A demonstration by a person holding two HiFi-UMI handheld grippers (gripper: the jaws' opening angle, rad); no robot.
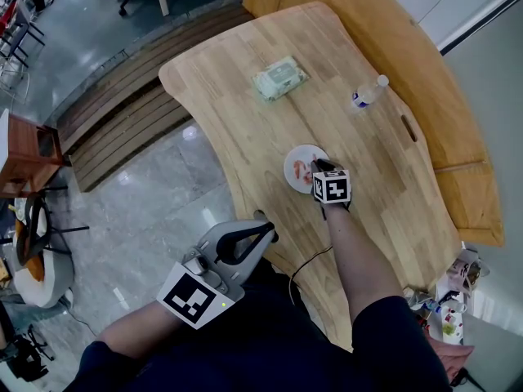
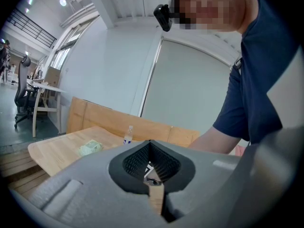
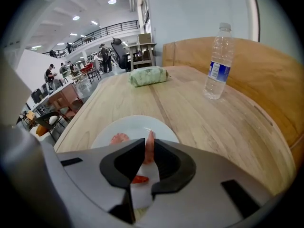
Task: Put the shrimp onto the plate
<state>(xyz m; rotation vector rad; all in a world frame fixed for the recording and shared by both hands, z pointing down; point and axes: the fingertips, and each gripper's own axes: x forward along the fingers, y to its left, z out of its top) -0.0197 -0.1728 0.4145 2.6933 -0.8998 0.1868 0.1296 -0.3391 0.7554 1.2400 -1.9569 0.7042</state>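
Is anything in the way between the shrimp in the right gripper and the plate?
Nothing visible is. The right gripper holds the shrimp directly over the plate, above a bare part of it. Another shrimp lies on the plate further left, clear of it.

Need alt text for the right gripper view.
The right tool grips a pink shrimp over a round white plate holding another shrimp. Beyond, on the light wooden table, sit a clear plastic water bottle and a green packet.
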